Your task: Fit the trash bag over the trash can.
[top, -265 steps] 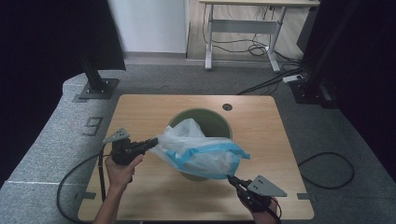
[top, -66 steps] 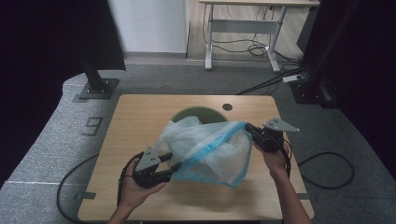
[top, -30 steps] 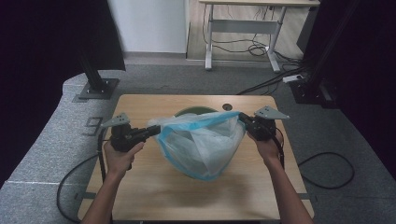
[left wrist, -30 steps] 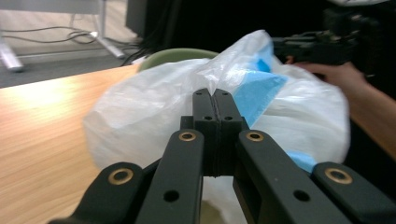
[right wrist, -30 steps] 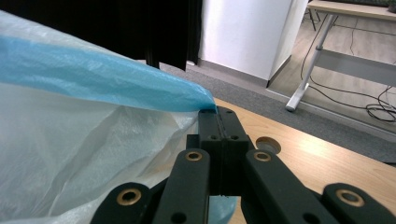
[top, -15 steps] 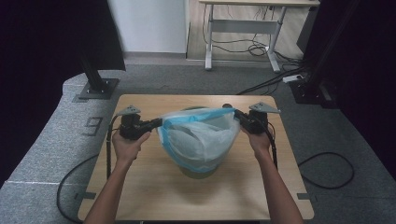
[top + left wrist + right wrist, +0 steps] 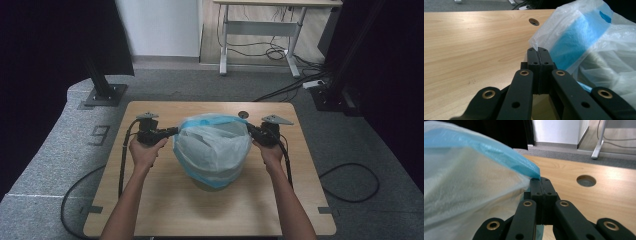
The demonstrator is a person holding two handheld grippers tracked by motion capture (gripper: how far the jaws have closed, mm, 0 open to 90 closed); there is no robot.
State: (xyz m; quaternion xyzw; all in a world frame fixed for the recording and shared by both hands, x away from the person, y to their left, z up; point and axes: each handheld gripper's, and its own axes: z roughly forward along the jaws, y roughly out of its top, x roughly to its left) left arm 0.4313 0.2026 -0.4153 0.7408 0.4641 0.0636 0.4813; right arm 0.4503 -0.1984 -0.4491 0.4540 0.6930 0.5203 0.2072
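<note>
Over the middle of the table [image 7: 165,210], a thin bag [image 7: 215,145] with a blue rim is held stretched wide. One side of the rim is pinched tight by the left gripper [image 7: 172,132], and the other side is pinched tight by the right gripper [image 7: 250,129]. Both sets of jaws are pressed flat together on the plastic. A moment ago the bag was held higher and nearer the front edge; now it has been brought lower, over the green bin [image 7: 207,184], which is almost covered. It looks like the bin is being lined, and the rim must next be pulled down around the top.
</note>
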